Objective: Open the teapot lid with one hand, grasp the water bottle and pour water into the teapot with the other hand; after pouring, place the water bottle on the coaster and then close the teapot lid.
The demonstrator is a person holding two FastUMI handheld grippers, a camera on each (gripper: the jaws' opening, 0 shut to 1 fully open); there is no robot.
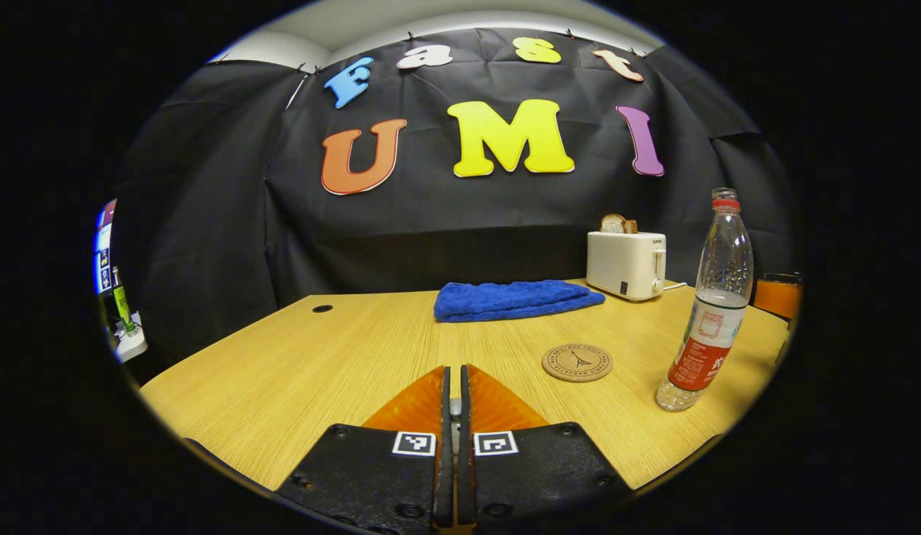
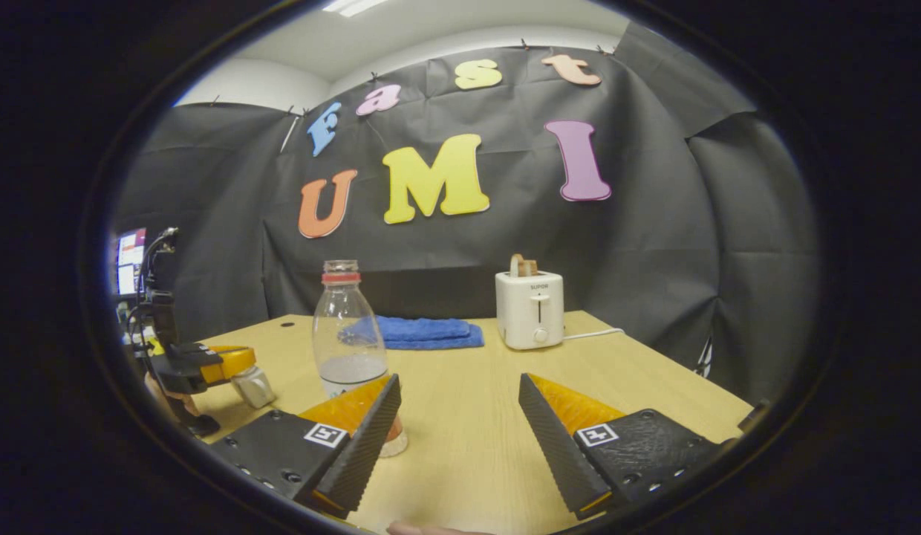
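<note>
Left gripper (image 1: pixel 451 394): jaws closed together, nothing visible between them, at bottom centre of the left gripper view, low over the light wooden table (image 1: pixel 297 371).

Right gripper (image 2: pixel 458 405): jaws spread wide and empty, at the bottom of the right gripper view.

Clear plastic water bottle with red neck ring and red label (image 2: pixel 347 334): upright, uncapped, roughly a third full, long axis vertical. In the right gripper view it stands at lower left of centre, just beyond and partly behind the tip of the jaw on the picture's left, outside the gap. In the left gripper view the same bottle (image 1: pixel 709 305) stands at far right, well apart from the closed jaws.

Round brown coaster (image 1: pixel 577 362): flat on the table, right of centre, between the closed jaws and the bottle.

Teapot: cannot be identified with certainty. A pale rounded object at lower left of the right gripper view, beside the other handheld gripper, is too unclear to call.

Judgement: the right gripper is nearer the bottle. The grasp calls for shifting toward picture-left to bring the upright body between the jaws.

Background: white toaster (image 2: pixel 529 308), folded blue towel (image 1: pixel 514 299).
</note>
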